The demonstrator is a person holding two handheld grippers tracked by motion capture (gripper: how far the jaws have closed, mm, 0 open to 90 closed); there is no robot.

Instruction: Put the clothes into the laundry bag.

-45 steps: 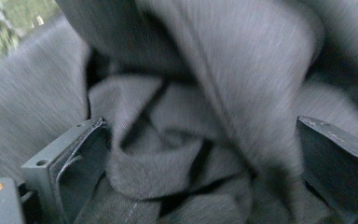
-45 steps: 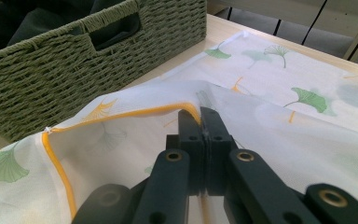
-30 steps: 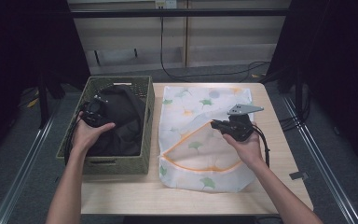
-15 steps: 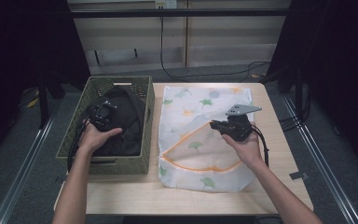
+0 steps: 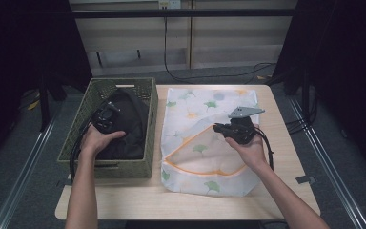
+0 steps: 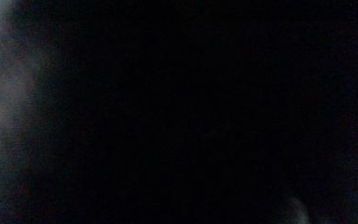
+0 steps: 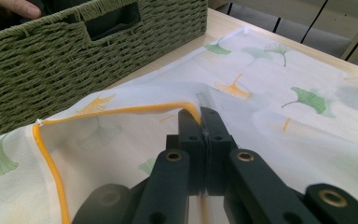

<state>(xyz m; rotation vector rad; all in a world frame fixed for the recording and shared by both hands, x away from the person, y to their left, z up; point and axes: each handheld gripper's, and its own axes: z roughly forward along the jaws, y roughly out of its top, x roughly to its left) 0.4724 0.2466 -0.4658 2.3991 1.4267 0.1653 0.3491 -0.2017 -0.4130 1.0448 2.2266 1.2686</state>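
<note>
A black garment (image 5: 129, 128) fills the green woven basket (image 5: 119, 168) at the table's left. My left gripper (image 5: 105, 118) is pushed down into that garment, its tips buried in the cloth. Its jaws have just been closing; the left gripper view is dark with cloth against the lens, so what lies between them is hidden. A white mesh laundry bag (image 5: 195, 107) with ginkgo leaves lies to the right of the basket. My right gripper (image 5: 218, 128) (image 7: 200, 114) is shut on the bag's orange rim (image 7: 121, 111), holding the mouth lifted open.
The basket (image 7: 74, 51) stands close to the bag's left edge, with a cut-out handle in its wall. A fingertip (image 7: 18, 7) shows above its rim. Bare wooden table (image 5: 276, 119) lies right of the bag. Cables run across the floor behind the table.
The left hand has shifted slightly to the right over the black garment in the basket. The right hand and the bag's rim stay where they were.
</note>
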